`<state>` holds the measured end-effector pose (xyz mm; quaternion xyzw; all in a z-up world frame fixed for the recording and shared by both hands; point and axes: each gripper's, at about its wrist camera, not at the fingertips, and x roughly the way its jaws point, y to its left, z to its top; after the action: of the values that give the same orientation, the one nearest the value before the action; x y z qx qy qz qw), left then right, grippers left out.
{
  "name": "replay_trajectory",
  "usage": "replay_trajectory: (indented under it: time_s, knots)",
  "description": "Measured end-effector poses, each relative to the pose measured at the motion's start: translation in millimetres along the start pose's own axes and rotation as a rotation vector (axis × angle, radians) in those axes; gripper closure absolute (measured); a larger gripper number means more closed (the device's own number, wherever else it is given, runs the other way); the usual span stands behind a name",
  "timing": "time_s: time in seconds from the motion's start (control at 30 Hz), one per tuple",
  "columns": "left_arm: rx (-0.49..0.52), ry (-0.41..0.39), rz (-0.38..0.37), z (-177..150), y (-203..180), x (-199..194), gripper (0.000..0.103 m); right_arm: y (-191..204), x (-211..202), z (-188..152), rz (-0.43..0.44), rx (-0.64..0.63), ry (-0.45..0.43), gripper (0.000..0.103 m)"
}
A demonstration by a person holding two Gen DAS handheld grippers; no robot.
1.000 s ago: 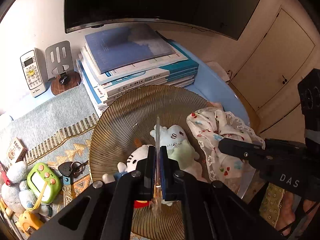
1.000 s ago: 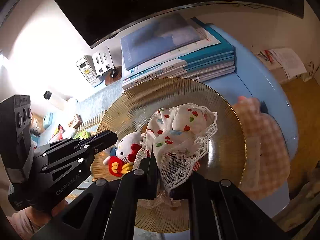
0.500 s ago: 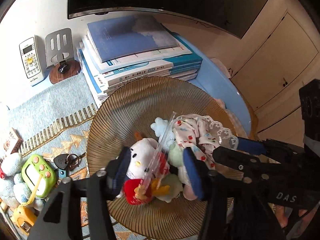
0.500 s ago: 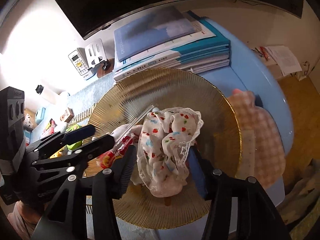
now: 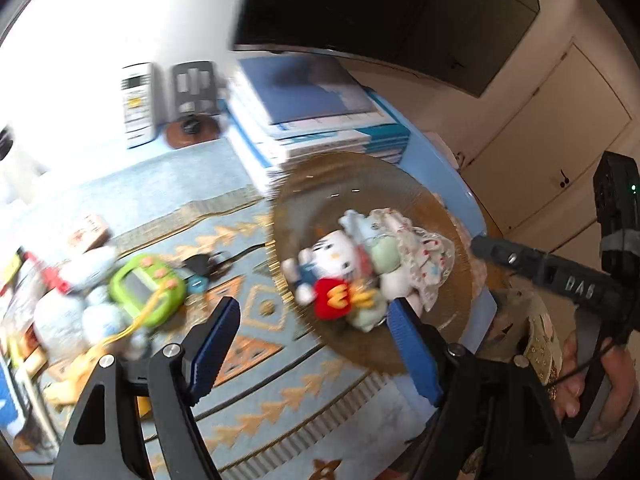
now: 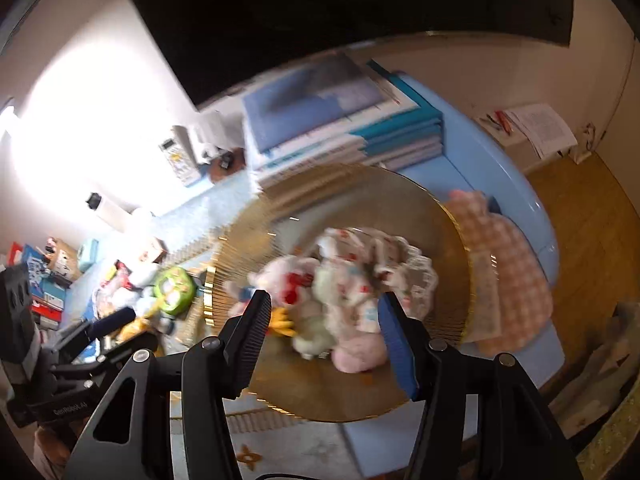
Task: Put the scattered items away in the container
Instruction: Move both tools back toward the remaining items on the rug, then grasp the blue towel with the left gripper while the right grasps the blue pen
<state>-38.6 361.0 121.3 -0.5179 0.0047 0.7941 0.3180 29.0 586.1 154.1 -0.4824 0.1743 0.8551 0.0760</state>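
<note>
A ribbed amber glass dish (image 5: 320, 184) (image 6: 440, 320) sits on the table. Inside it lie a white cat plush in red (image 5: 332, 256) (image 6: 280, 276), a pale green plush (image 5: 384, 254) (image 6: 320, 336) and a lace-edged patterned cloth (image 5: 424, 248) (image 6: 404, 264). My left gripper (image 5: 312, 316) stands open above the mat, left of and short of the dish, holding nothing. My right gripper (image 6: 320, 312) is open over the dish's near side, also empty. On the mat to the left remain a green toy game (image 5: 148, 292) (image 6: 174, 290), keys (image 5: 200, 272) and small plush toys (image 5: 76, 312).
A stack of blue books (image 5: 312, 120) (image 6: 340, 120) lies behind the dish, with a remote (image 5: 138, 104) and a phone stand (image 5: 194, 96) to its left. A pink checked cloth (image 6: 504, 264) lies right of the dish. A person's hand (image 5: 600, 392) holds the right gripper.
Both grippers opened, dropped the bagged plush and the patterned cloth into the dish, and pulled back. The left view has swung leftward, with motion blur.
</note>
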Motion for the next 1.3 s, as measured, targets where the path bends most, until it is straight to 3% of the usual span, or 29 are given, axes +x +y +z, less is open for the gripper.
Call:
replay_trajectory:
  time_s: [0.1, 0.2, 0.43, 0.57, 0.67, 0.87, 1.0, 1.17, 1.23, 1.3]
  knots:
    - [-0.086, -0.016, 0.055, -21, 49, -28, 0.029, 39, -1, -1, 0.036, -0.048, -0.013, 0.038]
    - [-0.215, -0.052, 0.131, -42, 102, -64, 0.029, 86, 8, -3, 0.081, -0.106, 0.006, 0.038]
    - [-0.567, -0.173, 0.374, -109, 247, -154, 0.029, 183, 32, -15, 0.156, -0.236, 0.078, 0.038]
    - [-0.732, -0.186, 0.404, -136, 320, -173, 0.029, 216, 40, -25, 0.177, -0.257, 0.120, 0.038]
    - [-0.809, -0.168, 0.340, -147, 358, -161, 0.029, 228, 46, -33, 0.164, -0.241, 0.158, 0.038]
    - [-0.832, -0.105, 0.255, -147, 389, -117, 0.029, 243, 48, -43, 0.106, -0.230, 0.165, 0.038]
    - [-0.805, -0.085, 0.240, -138, 392, -97, 0.031, 246, 46, -45, 0.090, -0.214, 0.157, 0.038]
    - [-0.693, -0.039, 0.330, -121, 383, -86, 0.074, 245, 48, -49, 0.083, -0.191, 0.158, 0.038]
    - [-0.675, -0.068, 0.326, -118, 380, -93, 0.085, 244, 51, -50, 0.092, -0.178, 0.162, 0.038]
    - [-0.657, -0.104, 0.319, -116, 376, -105, 0.088, 245, 56, -51, 0.109, -0.165, 0.170, 0.038]
